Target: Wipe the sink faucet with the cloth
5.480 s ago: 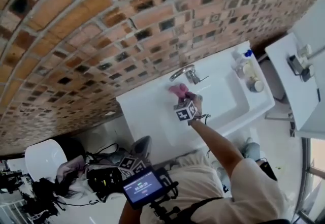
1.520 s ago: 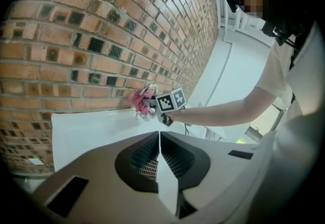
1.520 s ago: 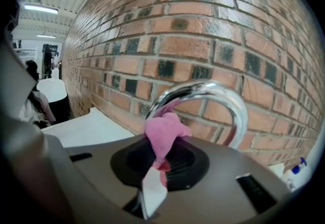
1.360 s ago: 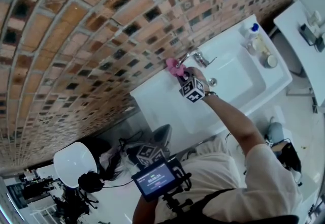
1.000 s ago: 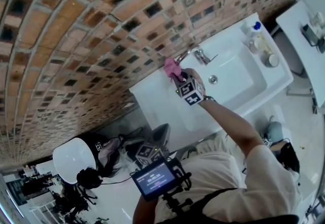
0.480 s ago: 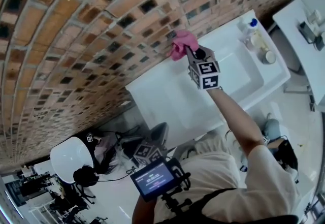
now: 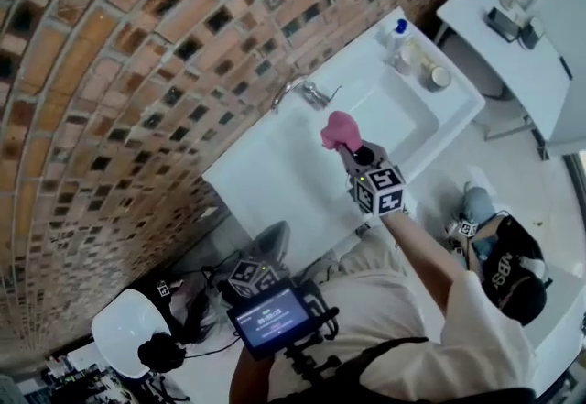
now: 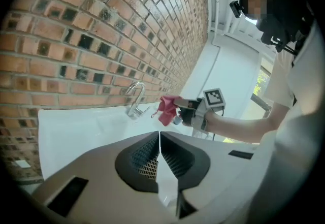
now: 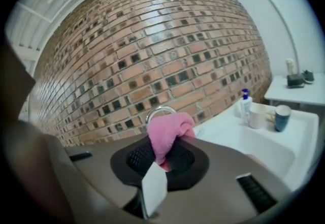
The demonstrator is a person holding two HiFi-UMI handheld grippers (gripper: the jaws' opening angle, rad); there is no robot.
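The left gripper (image 8: 159,135) hangs low near the person's waist, its jaws pressed together with nothing between them. The right gripper (image 9: 161,159) is clamped on the bunched pink cloth (image 9: 167,131) and holds it over the sink (image 7: 265,187), apart from the faucet (image 7: 295,88) beyond, by the brick wall (image 7: 137,54).

The monitor (image 7: 272,315) shows digits too small to read.

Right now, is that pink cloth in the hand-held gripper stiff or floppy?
Probably floppy: the pink cloth bunches in soft folds where the right hand-held gripper is shut on it. Likely light, since one small pinch carries it. Its fuzzy look suggests it is not slippery.
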